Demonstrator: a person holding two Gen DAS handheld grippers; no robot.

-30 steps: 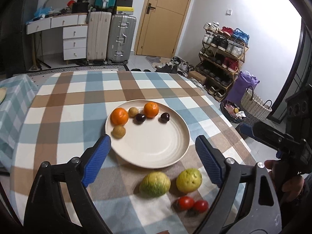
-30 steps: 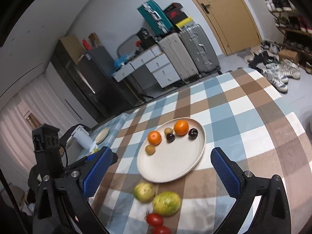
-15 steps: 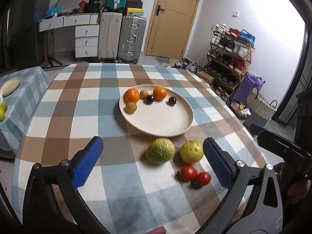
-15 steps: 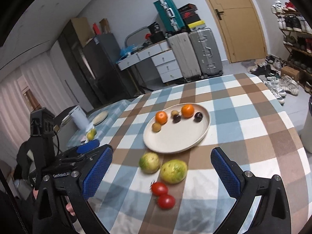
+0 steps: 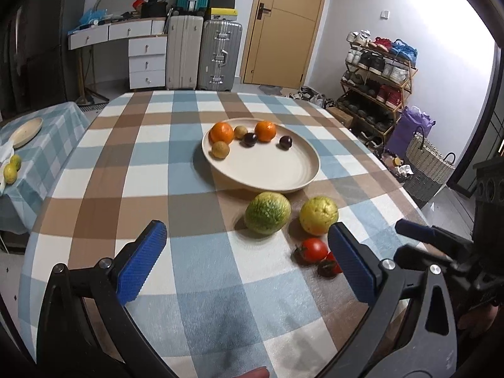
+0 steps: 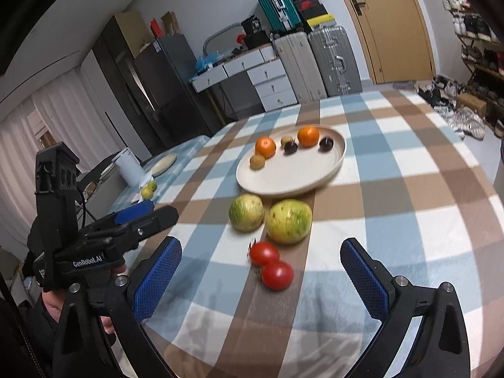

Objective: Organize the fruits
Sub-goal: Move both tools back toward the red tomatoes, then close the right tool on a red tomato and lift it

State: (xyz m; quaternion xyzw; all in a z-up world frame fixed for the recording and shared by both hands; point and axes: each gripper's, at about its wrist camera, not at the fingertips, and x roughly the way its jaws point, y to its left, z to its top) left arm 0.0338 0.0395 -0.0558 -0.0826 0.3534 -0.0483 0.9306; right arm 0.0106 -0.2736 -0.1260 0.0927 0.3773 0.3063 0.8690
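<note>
Fruits sit in 2 groups on the checked tablecloth [image 5: 201, 208]: 6 small ones, including 2 oranges [image 5: 221, 133], lie along the far side of the cream plate [image 5: 271, 173], while a green melon-like fruit [image 5: 267, 212], a yellow-green one [image 5: 318, 215] and 2 tomatoes [image 6: 270, 266] remain on the cloth just in front of the plate. Compared with 1 second ago, both cameras have pulled back and dropped lower, so the plate now looks farther off and the loose fruit sits between the fingers in the right wrist view. Left gripper [image 5: 249, 264] and right gripper [image 6: 261, 278] both hold their jaws wide apart, gripping nothing. That retreat probably sets up a pick of the nearest loose fruit, likely a tomato, by the right gripper.
</note>
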